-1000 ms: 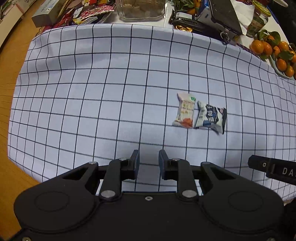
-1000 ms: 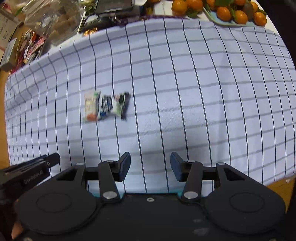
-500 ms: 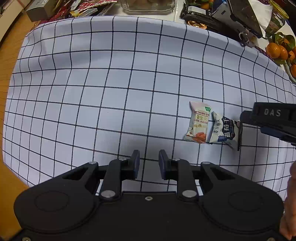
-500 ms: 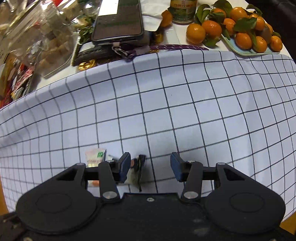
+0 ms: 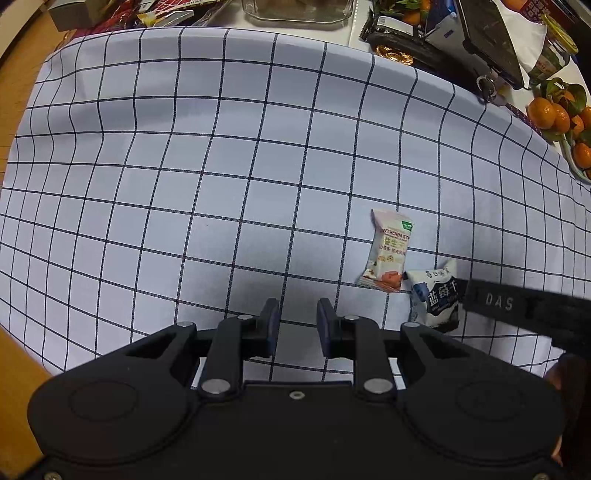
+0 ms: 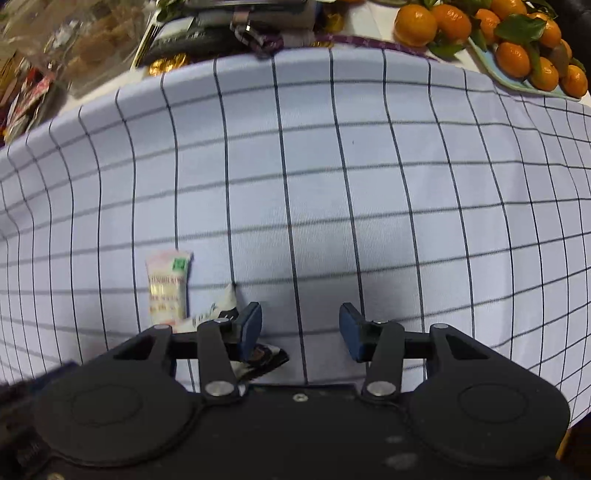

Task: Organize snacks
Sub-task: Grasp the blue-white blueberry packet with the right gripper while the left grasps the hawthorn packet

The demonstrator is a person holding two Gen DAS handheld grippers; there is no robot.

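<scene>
Two small snack packets lie side by side on the checked cloth (image 5: 221, 155). A white and orange packet (image 5: 389, 251) also shows in the right wrist view (image 6: 167, 288). A blue and white packet (image 5: 436, 297) lies to its right, partly under my right gripper's left finger (image 6: 249, 325). My right gripper (image 6: 301, 328) is open and low over the cloth, with the blue packet (image 6: 225, 302) at its left finger. My left gripper (image 5: 294, 325) is open by a narrow gap, empty, left of both packets.
A plate of mandarins (image 6: 517, 44) sits at the back right. A glass jar (image 5: 295, 11), dark boxes with a phone (image 5: 443, 44) and colourful packets (image 5: 147, 14) line the far edge. Wooden table (image 5: 14, 369) shows at the left.
My right gripper has come down and forward to the blue packet, its left finger now over it. The blue packet has shifted and tilted. My left gripper has moved slightly closer to the cloth.
</scene>
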